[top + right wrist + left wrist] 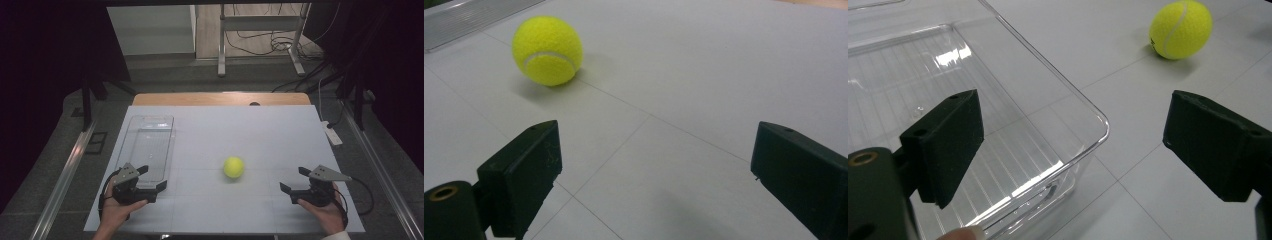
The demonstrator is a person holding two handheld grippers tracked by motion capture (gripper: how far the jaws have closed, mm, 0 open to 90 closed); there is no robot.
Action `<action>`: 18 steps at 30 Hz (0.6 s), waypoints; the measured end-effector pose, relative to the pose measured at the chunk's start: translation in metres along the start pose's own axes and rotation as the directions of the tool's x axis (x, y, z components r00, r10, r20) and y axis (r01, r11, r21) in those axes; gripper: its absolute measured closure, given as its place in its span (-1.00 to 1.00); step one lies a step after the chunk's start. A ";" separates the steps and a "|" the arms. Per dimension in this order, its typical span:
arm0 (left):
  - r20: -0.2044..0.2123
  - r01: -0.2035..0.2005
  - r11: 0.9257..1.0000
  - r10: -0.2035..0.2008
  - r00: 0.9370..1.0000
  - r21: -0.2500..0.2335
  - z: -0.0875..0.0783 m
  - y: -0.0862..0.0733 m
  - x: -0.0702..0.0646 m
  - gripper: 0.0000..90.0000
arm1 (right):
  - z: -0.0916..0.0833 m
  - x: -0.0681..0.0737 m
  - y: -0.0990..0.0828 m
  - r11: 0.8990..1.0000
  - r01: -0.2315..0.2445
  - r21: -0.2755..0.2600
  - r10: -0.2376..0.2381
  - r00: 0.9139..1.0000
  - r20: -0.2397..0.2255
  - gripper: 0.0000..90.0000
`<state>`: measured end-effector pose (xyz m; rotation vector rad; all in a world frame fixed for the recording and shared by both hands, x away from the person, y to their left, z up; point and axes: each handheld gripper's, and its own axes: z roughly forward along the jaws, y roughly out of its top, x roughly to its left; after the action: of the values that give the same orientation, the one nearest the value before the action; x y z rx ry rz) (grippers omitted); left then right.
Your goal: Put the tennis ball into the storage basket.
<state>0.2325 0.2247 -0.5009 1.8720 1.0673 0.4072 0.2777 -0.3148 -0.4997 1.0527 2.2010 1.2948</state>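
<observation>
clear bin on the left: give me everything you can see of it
The clear plastic bin is a long, shallow rectangular tray with rounded corners, a thin rim and a ribbed floor that catches glare. It stands upright and empty on the white table, left of the tennis ball. The left gripper hangs open at its near corner, one jaw above the inside, one outside; contact cannot be told.
</observation>
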 end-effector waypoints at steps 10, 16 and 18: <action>-0.006 0.004 1.000 -0.004 1.000 -0.001 -0.001 0.001 0.000 -0.78 | 0.002 0.000 -0.001 1.000 0.003 0.010 -0.003 1.000 -0.008 -0.85; -0.005 -0.004 1.000 0.004 1.000 0.003 0.000 0.003 -0.002 -0.78 | 0.002 0.000 -0.003 1.000 -0.004 0.016 0.004 1.000 -0.005 -0.85; -0.003 -0.003 1.000 0.003 1.000 0.000 0.000 0.003 -0.003 -0.78 | 0.001 -0.001 -0.004 1.000 -0.010 0.019 0.010 1.000 -0.004 -0.84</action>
<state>0.2325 0.2217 -0.4977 1.8737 1.0666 0.4120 0.2776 -0.3160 -0.5037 1.0701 2.2178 1.2840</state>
